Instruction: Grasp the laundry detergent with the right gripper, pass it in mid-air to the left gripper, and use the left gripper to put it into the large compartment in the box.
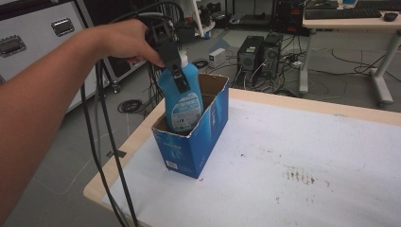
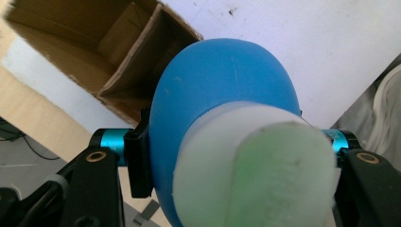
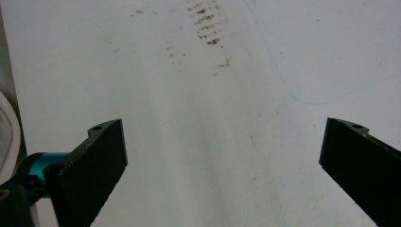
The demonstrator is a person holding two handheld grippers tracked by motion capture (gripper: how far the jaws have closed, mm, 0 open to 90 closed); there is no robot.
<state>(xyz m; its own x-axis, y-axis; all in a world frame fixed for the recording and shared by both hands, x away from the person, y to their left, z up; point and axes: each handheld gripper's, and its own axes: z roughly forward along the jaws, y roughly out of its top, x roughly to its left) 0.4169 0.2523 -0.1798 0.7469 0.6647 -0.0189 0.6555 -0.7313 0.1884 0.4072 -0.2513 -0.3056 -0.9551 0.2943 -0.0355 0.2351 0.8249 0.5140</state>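
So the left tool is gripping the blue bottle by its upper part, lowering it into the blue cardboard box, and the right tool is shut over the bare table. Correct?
Not quite. The right tool is open: the right gripper view shows its jaws standing wide apart over the bare white table. The rest holds: the left tool is shut on the blue bottle, which is partly inside the blue cardboard box.

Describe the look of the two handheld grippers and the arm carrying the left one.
Both grippers, left and right, have flat black jaws mounted on black bodies with metallic cyan cylinders and brass-coloured screw holes. Dark cables trail from the left gripper. The left forearm is bare, with no sleeve in sight.
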